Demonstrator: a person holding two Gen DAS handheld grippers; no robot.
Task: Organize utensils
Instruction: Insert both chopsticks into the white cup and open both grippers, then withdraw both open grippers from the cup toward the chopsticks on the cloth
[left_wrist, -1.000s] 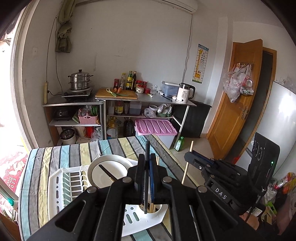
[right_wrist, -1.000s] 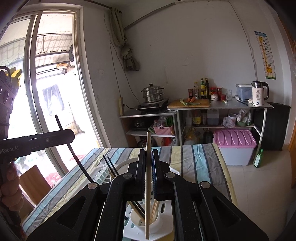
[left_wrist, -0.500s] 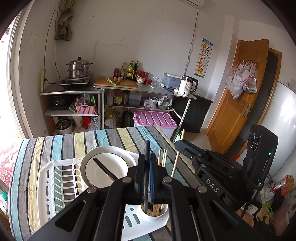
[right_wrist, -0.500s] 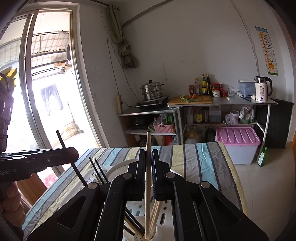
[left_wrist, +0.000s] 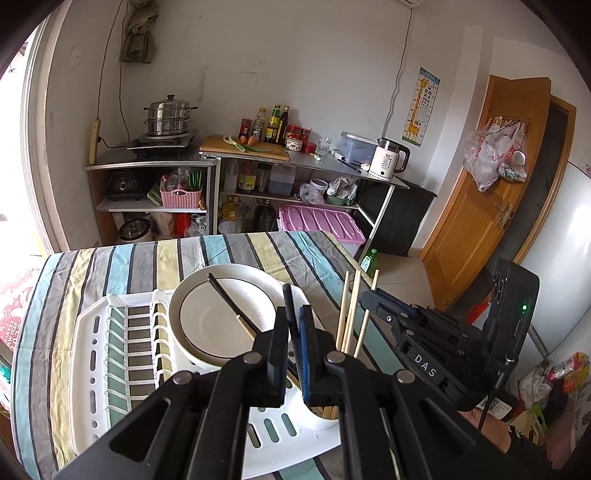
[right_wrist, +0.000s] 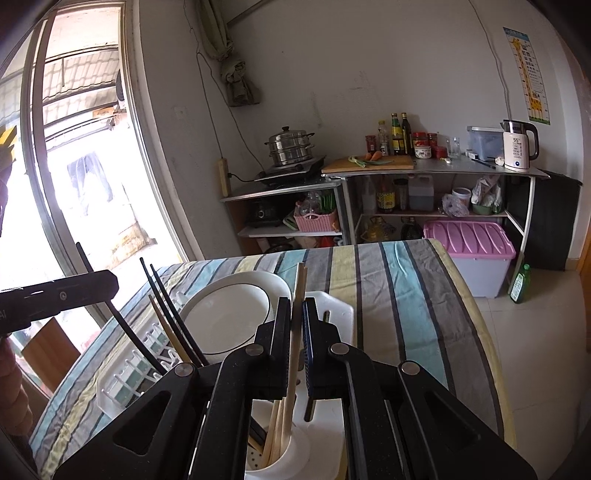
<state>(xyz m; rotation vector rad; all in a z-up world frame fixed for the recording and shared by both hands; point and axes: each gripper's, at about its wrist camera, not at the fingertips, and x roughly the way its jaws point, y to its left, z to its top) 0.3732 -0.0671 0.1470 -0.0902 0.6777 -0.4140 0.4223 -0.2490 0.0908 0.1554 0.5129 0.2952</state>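
I am looking along both grippers at a table (left_wrist: 122, 258) under a cloth striped in blue, grey and yellow. Its far edge runs across the middle of each view, and beyond it is open floor up to metal shelves (left_wrist: 221, 173) against the wall. In the right wrist view the table's right edge drops to bare tiled floor, with a pink-lidded storage box (right_wrist: 469, 240) near the far corner. To the left of that view stands a tall glass door (right_wrist: 74, 166).

On the near part of the cloth sits a white dish rack (left_wrist: 118, 354). The far stretch of cloth behind it is free. A white plate with a dark rim line (left_wrist: 218, 321) leans in the rack's slots, and a white utensil cup (right_wrist: 291, 454) stands at the rack's near right corner.

My left gripper (left_wrist: 293, 332) has its jaws pinched narrow on 1 black chopstick (left_wrist: 289, 310), which stands nearly upright and reaches down toward the cup. My right gripper (right_wrist: 296, 325) is likewise clamped tight on 1 pale wooden chopstick (right_wrist: 297, 314), also near vertical, its lower end inside the cup.

The cup holds several more chopsticks: in the left wrist view 3 pale ones (left_wrist: 352, 314) fan up to the right of my jaws, and in the right wrist view 2 black ones (right_wrist: 162, 295) and a pale one lean left. Another black chopstick (left_wrist: 229, 299) crosses in front of the plate.
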